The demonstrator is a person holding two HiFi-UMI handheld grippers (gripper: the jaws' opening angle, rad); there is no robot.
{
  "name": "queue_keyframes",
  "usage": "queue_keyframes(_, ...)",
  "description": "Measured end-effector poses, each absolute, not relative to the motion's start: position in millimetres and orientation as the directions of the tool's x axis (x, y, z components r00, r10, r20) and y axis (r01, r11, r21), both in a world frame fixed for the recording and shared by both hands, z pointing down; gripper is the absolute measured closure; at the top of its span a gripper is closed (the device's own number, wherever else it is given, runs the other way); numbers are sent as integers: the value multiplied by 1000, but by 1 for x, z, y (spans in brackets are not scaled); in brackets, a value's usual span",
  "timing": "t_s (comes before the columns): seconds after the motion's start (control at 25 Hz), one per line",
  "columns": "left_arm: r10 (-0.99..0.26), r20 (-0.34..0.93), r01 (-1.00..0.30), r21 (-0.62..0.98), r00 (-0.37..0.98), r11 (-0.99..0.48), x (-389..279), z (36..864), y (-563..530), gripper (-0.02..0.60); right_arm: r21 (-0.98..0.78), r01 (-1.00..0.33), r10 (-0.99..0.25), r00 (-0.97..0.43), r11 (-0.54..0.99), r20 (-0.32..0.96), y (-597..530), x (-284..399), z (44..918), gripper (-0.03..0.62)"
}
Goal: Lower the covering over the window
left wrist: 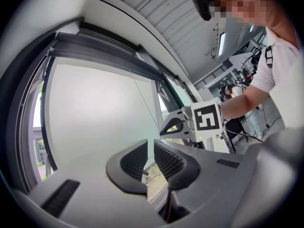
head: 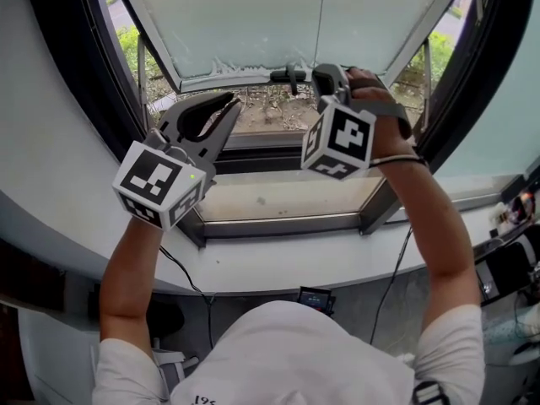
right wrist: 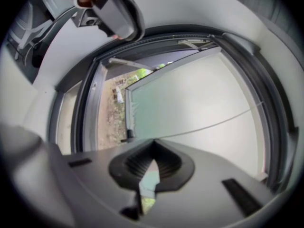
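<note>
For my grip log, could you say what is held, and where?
The right gripper is shut on the thin blind cord, near its lower end; left gripper empty.

Blind [head: 253, 15] with cord [head: 321, 15] closes 12 o'clock; frame [head: 63, 66] walls 9 and 3; free room above sill [head: 278, 199] at 6.

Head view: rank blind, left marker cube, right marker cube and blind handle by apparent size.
1. Blind.
2. Left cube and right cube: look alike, so unranked.
3. Handle.
</note>
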State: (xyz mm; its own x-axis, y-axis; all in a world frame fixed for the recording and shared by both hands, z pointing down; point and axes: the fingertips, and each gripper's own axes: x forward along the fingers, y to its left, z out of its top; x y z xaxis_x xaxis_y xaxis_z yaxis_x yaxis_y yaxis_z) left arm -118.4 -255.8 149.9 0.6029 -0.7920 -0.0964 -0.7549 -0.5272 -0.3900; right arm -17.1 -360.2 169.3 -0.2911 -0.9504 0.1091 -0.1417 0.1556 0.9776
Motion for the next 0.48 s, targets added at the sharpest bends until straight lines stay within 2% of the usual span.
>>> queue_keyframes(0.36,-799,-92,-753,-415,594,-511,-121,141,-260,544,966,-131,-936,-306,221,173,-351,-16,214,572)
queue_keyframes(0.48,-800,-84,-749,-420,595,-513,-121,140,-262,524,965,-139,-935,-310,222,171,-348,-16,215,572)
